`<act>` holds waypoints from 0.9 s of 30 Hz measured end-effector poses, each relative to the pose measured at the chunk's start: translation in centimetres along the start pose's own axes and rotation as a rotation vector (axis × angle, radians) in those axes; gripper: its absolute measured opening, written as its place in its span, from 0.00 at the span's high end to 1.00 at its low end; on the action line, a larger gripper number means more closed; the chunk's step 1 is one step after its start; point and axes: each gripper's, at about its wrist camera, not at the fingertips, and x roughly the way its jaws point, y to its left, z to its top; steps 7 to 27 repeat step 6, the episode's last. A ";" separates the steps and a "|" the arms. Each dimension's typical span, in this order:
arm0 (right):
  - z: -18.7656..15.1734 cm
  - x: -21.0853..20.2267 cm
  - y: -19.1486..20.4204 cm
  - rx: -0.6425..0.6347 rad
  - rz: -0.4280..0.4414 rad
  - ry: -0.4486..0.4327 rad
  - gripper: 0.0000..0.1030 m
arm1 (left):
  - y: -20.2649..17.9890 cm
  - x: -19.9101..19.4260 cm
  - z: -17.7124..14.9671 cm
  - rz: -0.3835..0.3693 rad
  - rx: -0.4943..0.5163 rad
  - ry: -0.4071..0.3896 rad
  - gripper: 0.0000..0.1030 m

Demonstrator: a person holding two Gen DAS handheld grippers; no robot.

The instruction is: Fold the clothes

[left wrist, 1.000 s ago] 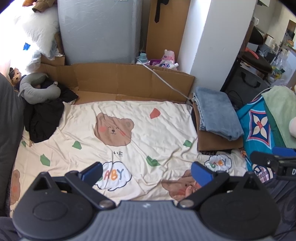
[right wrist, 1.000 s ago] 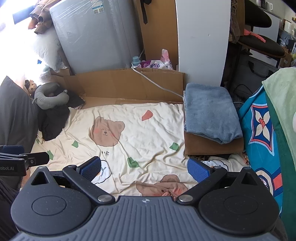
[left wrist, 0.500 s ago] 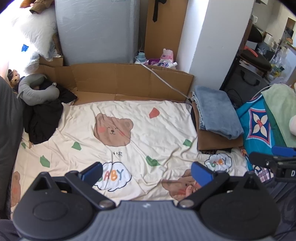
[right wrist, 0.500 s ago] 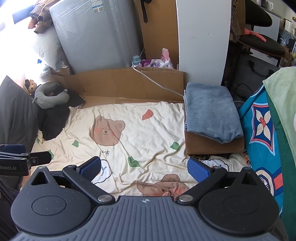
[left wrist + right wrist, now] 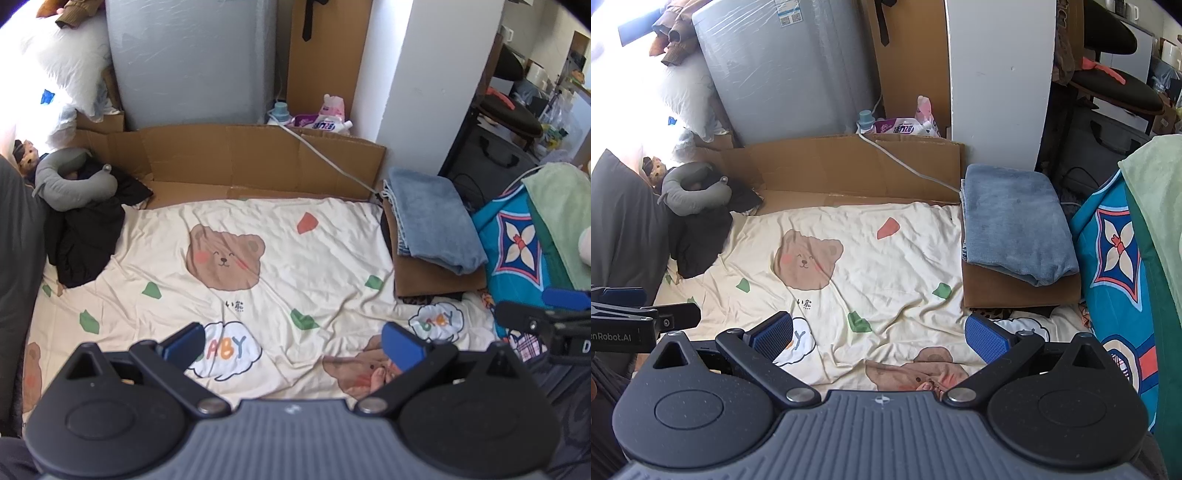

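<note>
A folded blue garment lies on a piece of cardboard at the right of the cream bear-print sheet. A black garment is heaped at the sheet's left edge under a grey neck pillow. My left gripper hovers open above the sheet's near part, nothing between its blue pads. My right gripper is open too, above the same near area. Each gripper shows at the other view's edge, the right gripper and the left gripper.
A flattened cardboard wall borders the far side, with a white cable over it. Behind stand a wrapped grey appliance, detergent bottles and a white pillar. A blue patterned blanket rises at the right.
Both views have shifted only slightly; the grippers stay open over the near sheet. Nothing was taken hold of or moved.
</note>
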 end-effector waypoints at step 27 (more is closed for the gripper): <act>0.0 0.0 0.0 0.000 -0.001 0.001 0.01 | 0.2 -0.1 0.0 0.003 -0.004 0.000 0.00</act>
